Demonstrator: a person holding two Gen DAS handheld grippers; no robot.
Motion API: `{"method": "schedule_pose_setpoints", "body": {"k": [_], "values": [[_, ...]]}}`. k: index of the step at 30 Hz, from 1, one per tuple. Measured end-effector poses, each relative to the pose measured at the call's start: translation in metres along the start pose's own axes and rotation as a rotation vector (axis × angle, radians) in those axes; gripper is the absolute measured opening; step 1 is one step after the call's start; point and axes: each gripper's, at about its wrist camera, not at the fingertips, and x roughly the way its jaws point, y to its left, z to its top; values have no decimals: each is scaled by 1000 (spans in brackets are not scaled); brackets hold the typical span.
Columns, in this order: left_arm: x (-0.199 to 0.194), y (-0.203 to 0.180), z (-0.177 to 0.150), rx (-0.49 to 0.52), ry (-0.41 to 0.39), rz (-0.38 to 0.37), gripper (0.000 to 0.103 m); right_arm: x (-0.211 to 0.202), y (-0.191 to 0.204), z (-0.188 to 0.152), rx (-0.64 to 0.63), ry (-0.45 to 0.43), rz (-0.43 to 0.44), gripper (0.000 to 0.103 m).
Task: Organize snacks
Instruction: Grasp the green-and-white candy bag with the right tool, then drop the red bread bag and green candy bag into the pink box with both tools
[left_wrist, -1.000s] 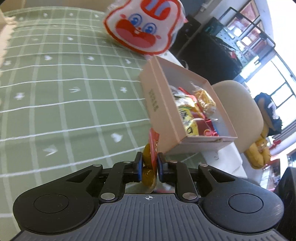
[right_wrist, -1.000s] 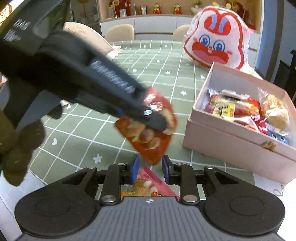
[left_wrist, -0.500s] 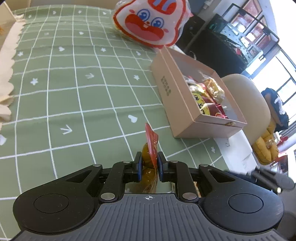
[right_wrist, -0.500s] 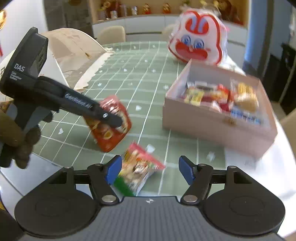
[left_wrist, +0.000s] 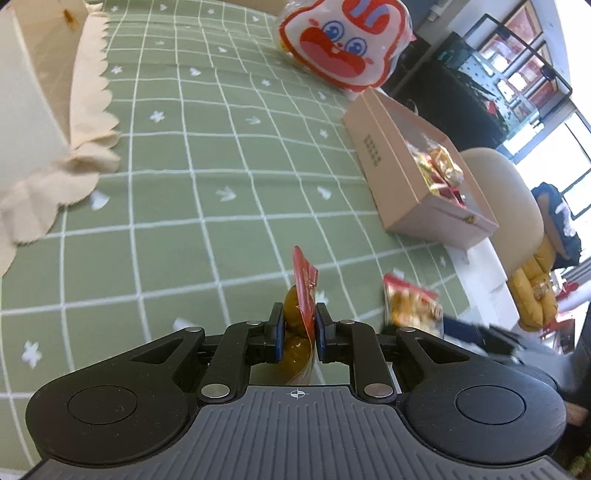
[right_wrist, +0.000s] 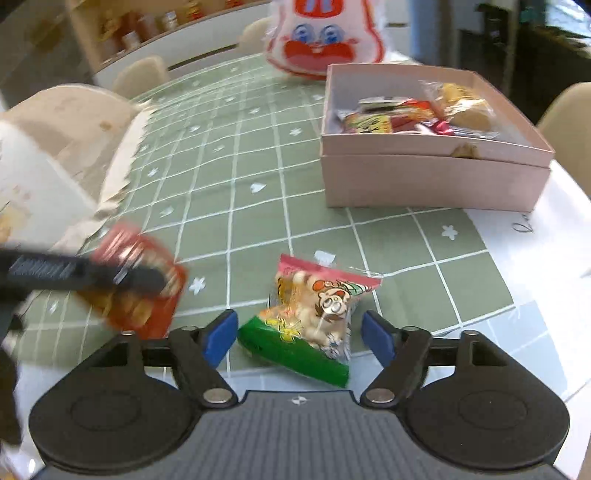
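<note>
Right tongs: spreading, bracketing the green-and-pink snack packet on the surface, pads clear, long axis running 10 to 4 o'clock. Left tongs: pinching the red snack packet. Pink box: 1 o'clock, well apart.

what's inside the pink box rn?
The pink box holds several wrapped snacks piled toward its far side: yellow, red and clear packets. Whatever lies beneath them is covered; the near floor is hidden by the wall.
</note>
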Motion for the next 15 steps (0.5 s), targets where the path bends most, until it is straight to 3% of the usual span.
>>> {"method": "schedule_pose_setpoints", "body": {"k": [3, 5, 11, 15], "values": [[-5, 3, -7, 16, 11, -21, 20, 3, 16, -7, -73, -23, -47, 79], [-7, 3, -10, 38, 20, -35, 20, 1, 25, -15, -153, -39, -80, 69], [-9, -12, -20, 109, 63, -73, 20, -33, 7, -13, -171, -53, -41, 63], [-5, -35, -15, 89, 106, -214, 20, -83, -16, 2, -212, -136, -60, 63]]}}
